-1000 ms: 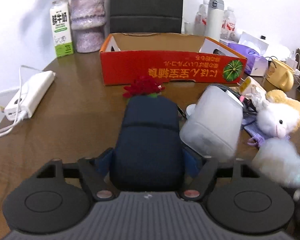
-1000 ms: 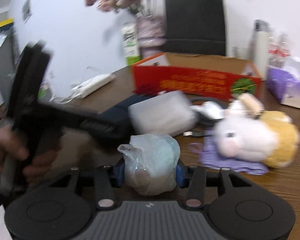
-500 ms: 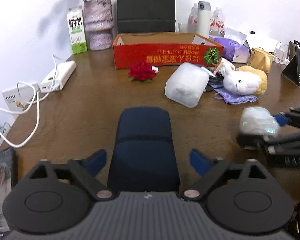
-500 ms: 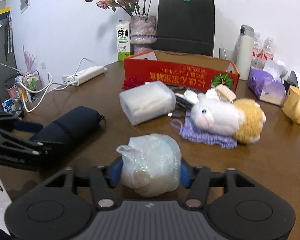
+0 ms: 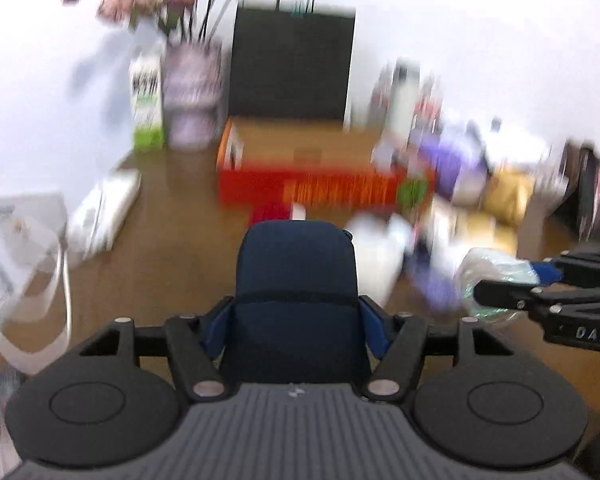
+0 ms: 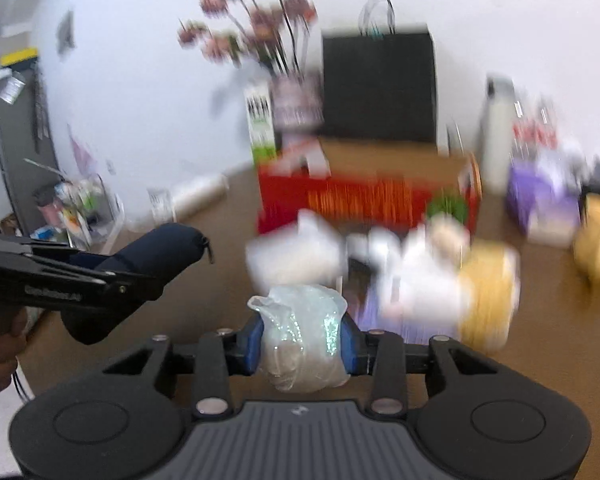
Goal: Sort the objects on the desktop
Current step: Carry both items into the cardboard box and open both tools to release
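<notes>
My left gripper point(image 5: 296, 330) just closed on the soft navy pouch point(image 5: 296, 280), low center; right gripper point(image 6: 302, 344) just squeezed onto the crinkly plastic bag point(image 6: 302, 336), prob. light, slippery; grip mid-body.

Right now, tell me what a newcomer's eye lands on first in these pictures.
Each gripper is shut on something: the left gripper clamps a dark blue pouch, and the right gripper squeezes a crinkly plastic bag. Behind them, mid-table, sits a bright red cardboard box, in front of a black paper bag.
</notes>
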Demonstrator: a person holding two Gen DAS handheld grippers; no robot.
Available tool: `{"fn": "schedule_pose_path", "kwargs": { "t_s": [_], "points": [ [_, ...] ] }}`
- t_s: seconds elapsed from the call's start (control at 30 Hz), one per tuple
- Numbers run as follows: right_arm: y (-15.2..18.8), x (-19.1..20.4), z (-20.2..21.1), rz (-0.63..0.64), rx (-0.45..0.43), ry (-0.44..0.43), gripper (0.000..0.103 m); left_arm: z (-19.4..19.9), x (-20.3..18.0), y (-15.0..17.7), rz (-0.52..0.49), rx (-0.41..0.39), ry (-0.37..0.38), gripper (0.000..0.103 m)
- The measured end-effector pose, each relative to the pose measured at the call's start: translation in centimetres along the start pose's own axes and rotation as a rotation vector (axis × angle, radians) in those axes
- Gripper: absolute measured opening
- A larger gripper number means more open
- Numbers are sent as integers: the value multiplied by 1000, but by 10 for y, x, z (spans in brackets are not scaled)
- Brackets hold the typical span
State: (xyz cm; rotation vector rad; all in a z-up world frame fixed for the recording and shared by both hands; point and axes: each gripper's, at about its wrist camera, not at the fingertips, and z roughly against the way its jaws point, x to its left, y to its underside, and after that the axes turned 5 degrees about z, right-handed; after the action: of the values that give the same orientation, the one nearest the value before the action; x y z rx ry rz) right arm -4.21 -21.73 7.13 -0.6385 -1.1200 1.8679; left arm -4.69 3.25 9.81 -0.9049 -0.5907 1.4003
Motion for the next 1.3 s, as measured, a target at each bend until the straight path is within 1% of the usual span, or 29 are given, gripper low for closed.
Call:
{"fn": "schedule_pose_path", "kwargs": {
  "t_s": [0.07, 0.1, 0.13, 0.2, 0.27, 0.33, 0.37, 0.4, 0.43, 0.47, 0.5, 0.57, 0.6, 0.63, 0.67, 0.73, 0.77, 0.8, 0.83, 0.87, 0.9, 0.97, 1.0, 1.03, 1.07, 1.1, 1.13, 1.2, 1.3],
  "points": [
    [-38, -17, -9, 52, -45, 43, 37, -15, 2, -45, 2, -44, 5, 66],
    [-57, -29, -19, 84, -63, 79, 38, -30, -1, -70, -14, -62, -8, 66],
    [-75, -38, -33, 114, -56, 110, 38, -47, -3, -90, -30, -69, -26, 66],
    [-107, -62, -69, 131, -21, 163, 38, -93, -9, -130, -62, -37, -66, 66],
    [-133, -88, -112, 104, 54, 172, 38, -144, -8, -162, -41, 23, -84, 66],
    [-152, -115, -152, 57, 99, 181, 38, -191, -6, -185, -17, 88, -105, 66],
    [-159, -127, -173, 22, 126, 176, 38, -217, -5, -195, -33, 118, -111, 66],
    [-166, -142, -195, -39, 148, 174, 39, -239, -6, -202, -41, 138, -123, 66],
    [-167, -152, -212, -74, 180, 161, 39, -259, -8, -208, -72, 159, -137, 66],
    [-170, -161, -232, -102, 207, 149, 39, -277, -7, -211, -91, 170, -160, 66],
    [-171, -170, -254, -136, 222, 145, 39, -290, -6, -212, -82, 172, -185, 66],
    [-167, -177, -288, -155, 271, 152, 39, -316, -6, -213, -108, 182, -230, 66],
    [-166, -181, -305, -162, 290, 163, 39, -327, -6, -211, -134, 171, -249, 66],
    [-163, -184, -321, -160, 312, 173, 39, -337, -8, -211, -170, 179, -268, 66],
    [-160, -187, -335, -168, 330, 190, 39, -349, -8, -210, -199, 212, -283, 66],
    [-156, -192, -351, -179, 352, 214, 40, -362, -2, -210, -186, 242, -268, 67],
    [-152, -196, -359, -184, 358, 228, 41, -370, 2, -209, -177, 280, -258, 67],
    [-150, -201, -366, -195, 372, 229, 45, -376, 7, -207, -157, 322, -264, 67],
    [-149, -208, -371, -239, 397, 210, 48, -381, 12, -205, -131, 350, -272, 67],
    [-148, -215, -371, -281, 381, 181, 48, -385, 18, -202, -116, 363, -277, 67],
    [-149, -219, -370, -300, 369, 168, 56, -386, 23, -200, -110, 361, -271, 68],
    [-151, -221, -370, -303, 352, 151, 60, -384, 28, -203, -86, 334, -252, 69],
    [-152, -218, -369, -290, 347, 146, 65, -383, 31, -206, -56, 331, -242, 69],
    [-153, -216, -370, -279, 353, 153, 70, -380, 33, -209, -28, 321, -230, 72],
    [-155, -213, -370, -266, 361, 168, 72, -377, 35, -213, -5, 310, -218, 74],
    [-158, -209, -369, -253, 363, 182, 76, -373, 36, -217, 6, 310, -210, 78],
    [-162, -208, -368, -243, 357, 193, 79, -370, 37, -222, 10, 311, -204, 79],
    [-171, -198, -357, -227, 344, 206, 80, -358, 33, -231, 6, 295, -211, 79],
    [-181, -189, -339, -209, 329, 199, 83, -327, 32, -236, 5, 254, -207, 82]
  ]
}}
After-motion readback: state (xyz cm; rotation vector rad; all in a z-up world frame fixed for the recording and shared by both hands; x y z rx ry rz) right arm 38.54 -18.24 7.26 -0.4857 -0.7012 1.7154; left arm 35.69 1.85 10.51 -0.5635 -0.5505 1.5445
